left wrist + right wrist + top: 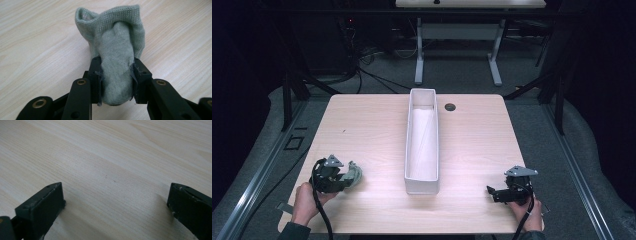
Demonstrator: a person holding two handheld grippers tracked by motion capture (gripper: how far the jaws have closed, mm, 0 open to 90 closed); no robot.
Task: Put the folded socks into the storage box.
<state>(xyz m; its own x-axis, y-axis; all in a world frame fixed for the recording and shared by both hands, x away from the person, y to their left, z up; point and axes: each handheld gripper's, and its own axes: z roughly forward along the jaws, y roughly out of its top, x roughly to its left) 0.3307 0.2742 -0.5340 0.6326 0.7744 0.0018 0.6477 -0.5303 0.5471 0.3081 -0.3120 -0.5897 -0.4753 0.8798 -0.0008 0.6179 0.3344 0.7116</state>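
No text, label, brand, number or sign can be read in any of the views.

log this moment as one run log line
left gripper: shut on grey-green sock | right gripper: open over bare table | white bin: centre
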